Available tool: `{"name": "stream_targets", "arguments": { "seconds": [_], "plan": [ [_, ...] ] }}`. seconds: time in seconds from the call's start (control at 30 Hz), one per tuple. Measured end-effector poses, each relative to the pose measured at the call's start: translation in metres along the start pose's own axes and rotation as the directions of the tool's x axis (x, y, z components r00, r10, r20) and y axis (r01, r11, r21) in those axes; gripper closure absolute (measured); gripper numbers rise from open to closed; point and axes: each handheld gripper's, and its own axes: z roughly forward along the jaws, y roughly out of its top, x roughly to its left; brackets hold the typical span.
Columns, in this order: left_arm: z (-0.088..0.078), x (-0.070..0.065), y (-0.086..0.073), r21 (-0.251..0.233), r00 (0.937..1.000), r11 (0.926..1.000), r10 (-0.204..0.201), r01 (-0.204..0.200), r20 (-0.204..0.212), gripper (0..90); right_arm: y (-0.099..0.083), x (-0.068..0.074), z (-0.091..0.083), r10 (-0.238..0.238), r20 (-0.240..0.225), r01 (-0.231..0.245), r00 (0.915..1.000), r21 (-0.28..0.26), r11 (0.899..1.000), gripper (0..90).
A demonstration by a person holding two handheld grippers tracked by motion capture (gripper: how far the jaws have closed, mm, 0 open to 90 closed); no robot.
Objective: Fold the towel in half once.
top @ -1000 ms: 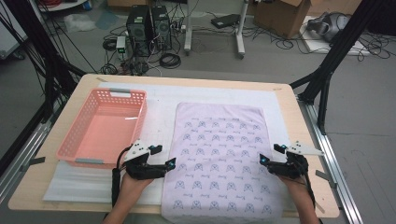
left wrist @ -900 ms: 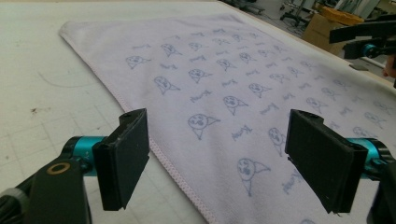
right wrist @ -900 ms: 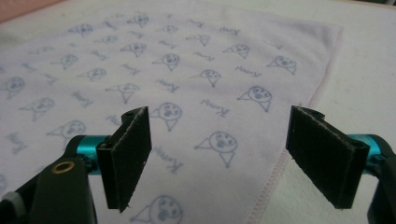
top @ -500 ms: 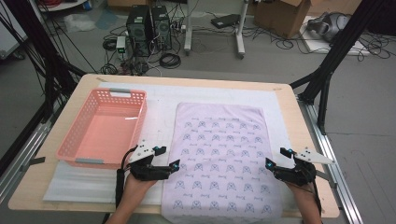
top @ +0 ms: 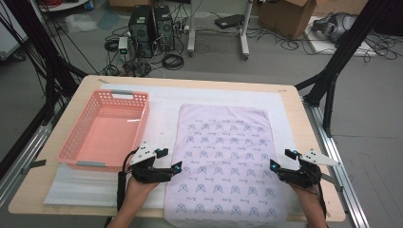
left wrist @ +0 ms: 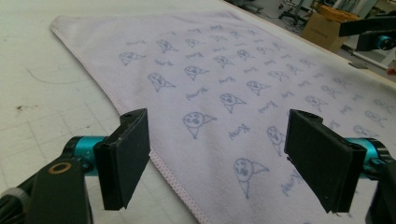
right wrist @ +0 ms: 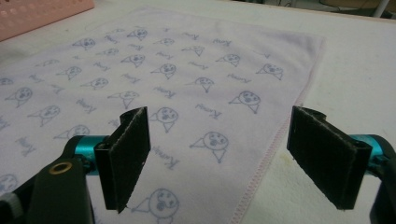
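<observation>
1. Towel [top: 227,161]: thin and soft, so likely light and floppy. It should sag and fold when lifted, and the flat weave is probably not slippery. No breakage risk.
2. Best hold, as I judge it, is the stitched hems on the two long sides, near the bottom corners. Pinch both sides together so it lifts evenly.
3. Left claw [top: 177,167], lower left of centre in the high view: jaws spread, nothing between the pads. In the left gripper view [left wrist: 217,154] the towel's hem runs diagonally under the gap, cloth under the right jaw, bare mat [left wrist: 51,93] under the left. Hovering just above, not pinching.
4. Right claw [top: 273,165], lower right in the high view: jaws spread wide, empty. In the right gripper view [right wrist: 218,156] the hem passes between the jaws, cloth at left, mat at right.
5. The towel lies flat, lengthwise down the centre-right of the table [top: 304,137], its near end hanging at the bottom edge.
6. Farther off: pink basket [top: 76,142] at left, empty, well apart from the towel.
</observation>
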Motion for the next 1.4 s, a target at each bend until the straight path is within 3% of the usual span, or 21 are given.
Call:
{"name": "stream_targets", "arguments": {
  "seconds": [0.17,0.33,0.43,0.63,0.7,0.83,0.97,1.07,1.17,1.27,1.33,1.4],
  "plan": [
    [0.002,0.002,0.002,0.003,1.0000,1.0000,0.007,-0.007,0.002,23.0,0.000,-0.001,0.003,-0.005,-0.005,0.005,1.0000,0.008,1.000,20.1],
    [0.009,0.008,0.010,0.002,0.9997,0.9998,-0.022,0.022,0.007,23.3,0.004,-0.005,0.008,0.022,0.022,-0.022,0.9995,0.006,1.000,19.5],
    [0.018,0.011,0.019,0.015,0.9993,0.9995,-0.027,0.028,-0.027,25.8,0.006,-0.009,0.015,0.029,0.024,-0.029,0.9993,0.015,0.999,18.3],
    [0.036,0.020,0.040,0.036,0.9981,0.9978,-0.055,0.056,-0.026,26.6,0.012,-0.012,0.030,0.020,-0.002,-0.020,0.9998,0.059,0.998,18.5],
    [0.043,0.024,0.046,0.042,0.9985,0.9978,-0.051,0.052,-0.023,32.0,0.015,-0.015,0.036,0.024,0.000,-0.024,0.9997,0.070,0.997,18.6],
    [0.058,0.035,0.055,0.065,0.9962,0.9956,-0.063,0.067,-0.060,33.8,0.024,-0.021,0.045,0.025,0.002,-0.025,0.9997,0.097,0.995,21.5],
    [0.073,0.048,0.059,0.084,0.9910,0.9919,-0.086,0.095,-0.102,34.9,0.035,-0.029,0.053,0.022,0.014,-0.024,0.9997,0.120,0.993,25.0],
    [0.084,0.058,0.056,0.121,0.9855,0.9847,-0.110,0.126,-0.129,35.5,0.041,-0.035,0.062,0.038,0.022,-0.041,0.9990,0.153,0.987,27.2],
    [0.093,0.062,0.053,0.145,0.9811,0.9829,-0.087,0.113,-0.173,36.2,0.045,-0.042,0.073,0.049,0.050,-0.058,0.9975,0.191,0.980,32.1],
    [0.103,0.067,0.052,0.184,0.9727,0.9772,-0.064,0.106,-0.223,39.5,0.047,-0.049,0.084,0.056,0.079,-0.073,0.9952,0.231,0.970,35.5],
    [0.107,0.071,0.050,0.164,0.9657,0.9777,-0.089,0.132,-0.244,40.8,0.048,-0.053,0.091,0.060,0.105,-0.085,0.9927,0.254,0.963,36.6],
    [0.110,0.075,0.049,0.179,0.9575,0.9685,-0.122,0.173,-0.261,43.0,0.048,-0.056,0.097,0.070,0.127,-0.102,0.9894,0.264,0.959,38.2]
  ]
}}
